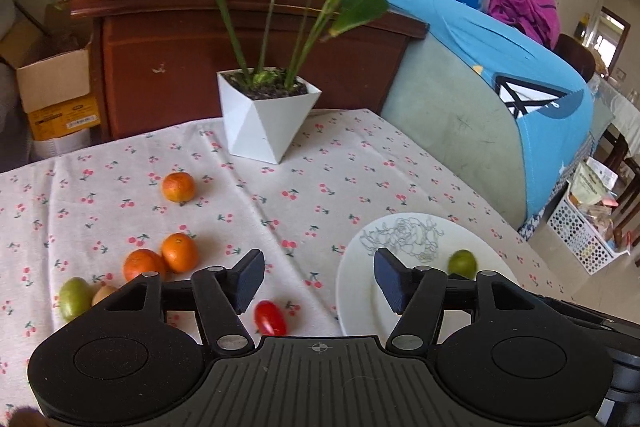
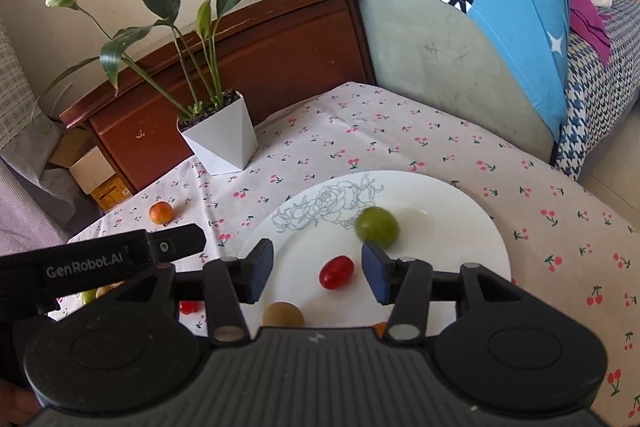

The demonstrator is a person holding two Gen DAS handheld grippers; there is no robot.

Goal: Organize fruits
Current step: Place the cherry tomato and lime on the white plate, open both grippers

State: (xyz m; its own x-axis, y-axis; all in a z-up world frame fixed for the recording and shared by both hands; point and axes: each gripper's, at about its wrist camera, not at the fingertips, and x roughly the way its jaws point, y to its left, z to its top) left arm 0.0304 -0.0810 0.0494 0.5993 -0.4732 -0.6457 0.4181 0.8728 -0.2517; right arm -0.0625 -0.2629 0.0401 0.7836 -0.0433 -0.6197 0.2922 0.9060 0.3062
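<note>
Lying on white plate [image 2: 460, 227], red tomato [image 2: 336, 271], long axis toward green fruit [image 2: 377, 227].

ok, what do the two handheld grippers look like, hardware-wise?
Both match: the matte black left gripper and the matte black right gripper each have a ribbed centre plate, two round side housings, silver pivot pins and linkage arms ending in dark blue textured pads. In the right wrist view, the left unit's side reads "GenRobot.AI" in white. No cables visible.

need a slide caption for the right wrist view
Open right gripper above white plate holding green fruit and cherry tomato.
</note>
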